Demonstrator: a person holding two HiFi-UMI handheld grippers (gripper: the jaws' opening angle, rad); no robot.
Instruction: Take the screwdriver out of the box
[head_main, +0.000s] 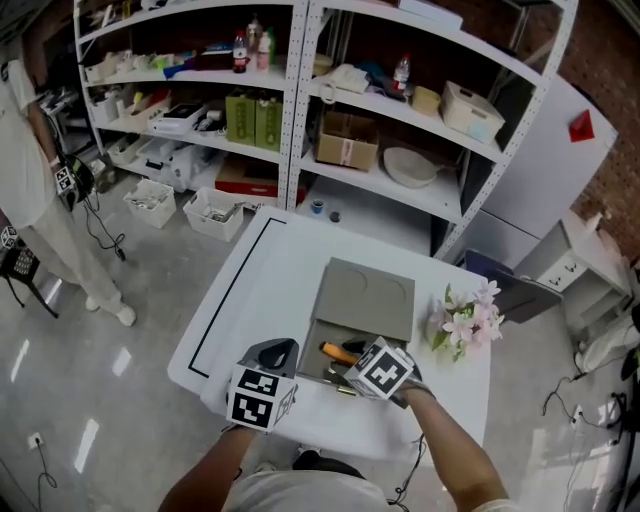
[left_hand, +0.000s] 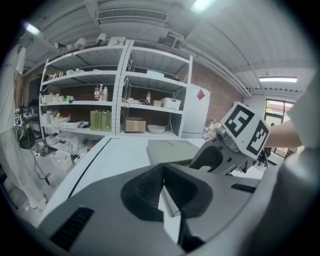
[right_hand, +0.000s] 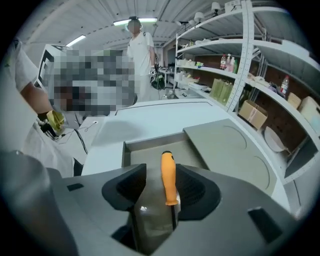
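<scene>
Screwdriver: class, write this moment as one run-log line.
right claw: apart, astride screwdriver | screwdriver: not yet clear of box | left claw: shut, empty, beside box

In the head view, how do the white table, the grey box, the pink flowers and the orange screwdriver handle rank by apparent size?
Largest to smallest:
1. white table
2. grey box, lid open
3. pink flowers
4. orange screwdriver handle
All sit at table level; nearness hardly matters.

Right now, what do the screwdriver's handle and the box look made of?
Screwdriver handle: smooth orange plastic, probably, judging by its even colour and soft sheen. Box: matte grey with a flat lid; plastic or painted metal, cannot tell.
</scene>
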